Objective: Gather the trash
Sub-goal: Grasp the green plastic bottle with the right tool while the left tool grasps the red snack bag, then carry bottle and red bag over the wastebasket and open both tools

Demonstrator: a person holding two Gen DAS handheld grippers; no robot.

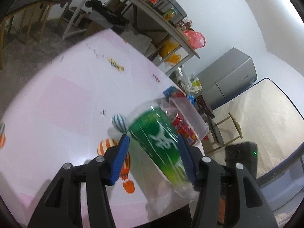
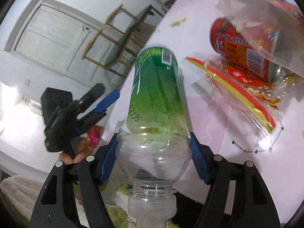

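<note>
A clear plastic bottle with a green label (image 2: pixel 156 98) is clamped at its shoulder between the blue pads of my right gripper (image 2: pixel 153 142), cap toward the camera. The same bottle (image 1: pixel 161 142) shows in the left wrist view between the fingers of my left gripper (image 1: pixel 153 140); the jaws stand wide and I cannot tell whether the pads touch it. My left gripper also shows in the right wrist view (image 2: pixel 106 102), apart to the bottle's left. A clear plastic bin (image 1: pixel 191 117) holds a red can (image 2: pixel 245 51) and snack wrappers (image 2: pixel 247 87).
The table has a pink cloth printed with balloons (image 1: pixel 66 98). Beyond its far edge stand a cluttered shelf (image 1: pixel 167 19), a grey fridge (image 1: pixel 229 76), wooden chairs (image 2: pixel 121 43) and a mattress (image 1: pixel 266 117). A white door (image 2: pixel 49 38) is at the left.
</note>
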